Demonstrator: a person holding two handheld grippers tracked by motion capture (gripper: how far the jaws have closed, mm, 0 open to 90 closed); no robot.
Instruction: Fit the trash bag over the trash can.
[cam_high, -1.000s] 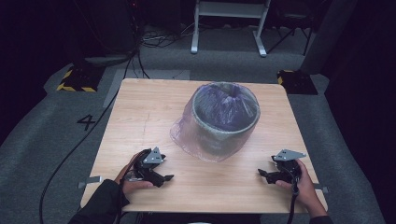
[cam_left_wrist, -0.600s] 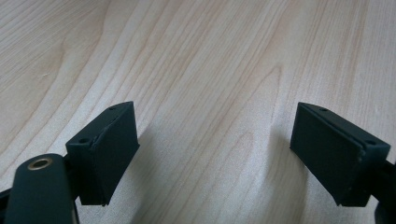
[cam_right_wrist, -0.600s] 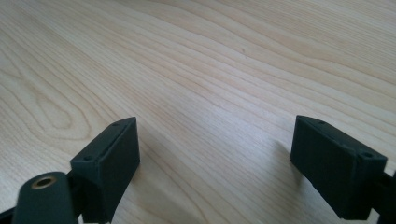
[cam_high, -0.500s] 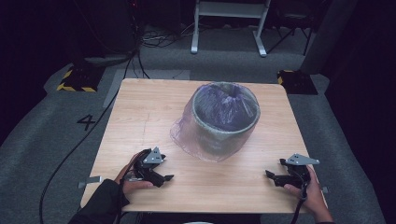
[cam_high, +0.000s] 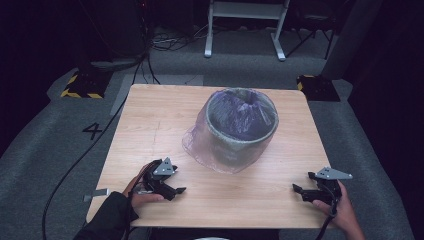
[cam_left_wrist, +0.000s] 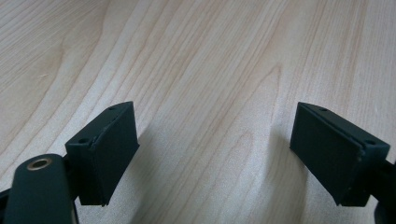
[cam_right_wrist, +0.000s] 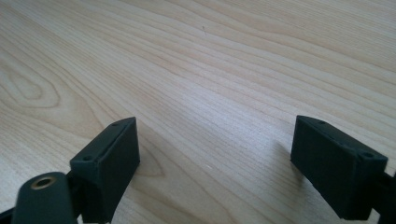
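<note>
High view: pale wood table (cam_high: 150, 130) on grey carpet (cam_high: 60, 150) (dark room); both hand-held grippers spread, empty.

- A wooden desk (cam_high: 150, 130) stands on a grey carpet floor (cam_high: 55, 150).
- The number 4 (cam_high: 93, 131) is marked on the floor, left of the desk.
- Two black blocks with yellow stripes (cam_high: 82, 86) sit past the far corners.
- Black cables (cam_high: 75, 165) run over the floor.
- A white frame (cam_high: 245, 25), maybe a stand, is at the back.
</note>
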